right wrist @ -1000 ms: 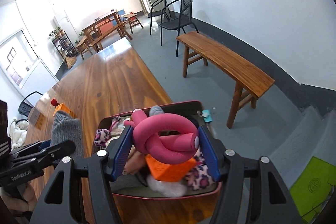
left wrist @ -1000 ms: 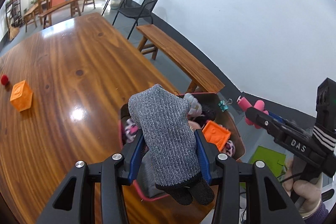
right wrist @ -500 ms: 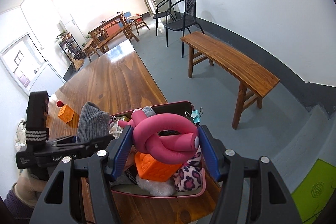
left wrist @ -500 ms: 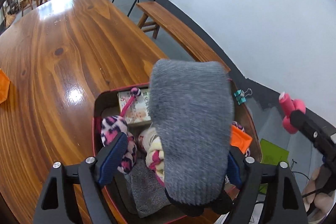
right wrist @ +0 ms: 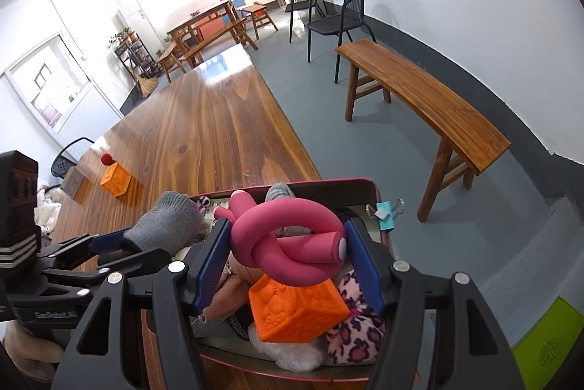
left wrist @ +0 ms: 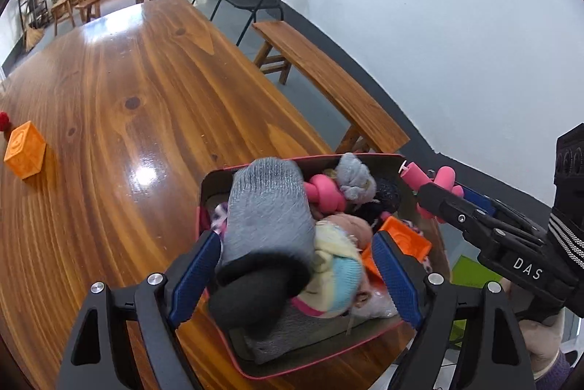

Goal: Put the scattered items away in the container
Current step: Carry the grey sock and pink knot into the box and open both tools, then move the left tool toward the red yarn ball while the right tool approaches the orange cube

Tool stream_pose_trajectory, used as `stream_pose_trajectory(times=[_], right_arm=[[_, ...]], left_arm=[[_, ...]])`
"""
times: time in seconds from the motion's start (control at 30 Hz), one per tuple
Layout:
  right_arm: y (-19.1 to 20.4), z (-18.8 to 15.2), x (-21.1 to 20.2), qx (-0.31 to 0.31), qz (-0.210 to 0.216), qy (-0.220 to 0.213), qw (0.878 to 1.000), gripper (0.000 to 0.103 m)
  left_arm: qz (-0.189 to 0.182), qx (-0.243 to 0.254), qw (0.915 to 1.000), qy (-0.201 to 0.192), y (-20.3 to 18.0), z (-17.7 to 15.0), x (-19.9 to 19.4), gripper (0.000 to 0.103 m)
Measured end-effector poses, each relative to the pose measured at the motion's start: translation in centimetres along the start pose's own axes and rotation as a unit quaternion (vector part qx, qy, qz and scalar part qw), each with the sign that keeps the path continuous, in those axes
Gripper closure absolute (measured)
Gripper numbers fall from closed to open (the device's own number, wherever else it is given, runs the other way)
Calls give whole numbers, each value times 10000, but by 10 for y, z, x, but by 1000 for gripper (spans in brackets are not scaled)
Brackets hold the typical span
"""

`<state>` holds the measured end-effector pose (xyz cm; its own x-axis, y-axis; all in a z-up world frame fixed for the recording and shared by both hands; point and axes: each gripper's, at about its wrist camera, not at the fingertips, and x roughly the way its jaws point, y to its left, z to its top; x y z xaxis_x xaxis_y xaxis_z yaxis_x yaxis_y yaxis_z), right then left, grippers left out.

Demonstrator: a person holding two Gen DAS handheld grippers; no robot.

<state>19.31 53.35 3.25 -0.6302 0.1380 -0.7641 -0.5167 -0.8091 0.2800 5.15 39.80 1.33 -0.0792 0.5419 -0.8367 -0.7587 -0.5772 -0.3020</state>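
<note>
A red-rimmed container (left wrist: 396, 160) full of soft toys and an orange block sits at the table's near corner; it also shows in the right wrist view (right wrist: 373, 187). My left gripper (left wrist: 295, 262) is open above it, and a grey glove with a black cuff (left wrist: 268, 218) lies on the pile between its jaws. My right gripper (right wrist: 288, 260) is shut on a knotted pink foam tube (right wrist: 292, 244) and holds it over the container's right side. The tube also shows in the left wrist view (left wrist: 436, 182).
An orange block (left wrist: 25, 154) and a small red ball (left wrist: 3, 120) lie on the long wooden table (left wrist: 146, 79) to the left. A teal binder clip (right wrist: 385, 214) hangs on the container's rim. A wooden bench (right wrist: 419, 98) and black chairs (right wrist: 337, 10) stand right of the table.
My left gripper has opened and let the grey glove drop onto the pile in the container. My right gripper holds the pink tube in nearly the same place.
</note>
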Motion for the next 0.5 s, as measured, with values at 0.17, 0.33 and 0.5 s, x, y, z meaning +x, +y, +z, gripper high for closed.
stream_pose_trajectory(times=[0.17,0.33,0.5], right_arm=[[1,-5,13,1,-31,206,9998,35],[-6,-4,9,165,-118,175,9996,30],[-10,-2,1,250,-165,113,9995,28]], left_arm=[[28,-160,9999,8,13,-3,-3,17],[32,-270,9996,-72,19,-2,-14,17],[91,-447,9987,-218,31,-3,-23,17]])
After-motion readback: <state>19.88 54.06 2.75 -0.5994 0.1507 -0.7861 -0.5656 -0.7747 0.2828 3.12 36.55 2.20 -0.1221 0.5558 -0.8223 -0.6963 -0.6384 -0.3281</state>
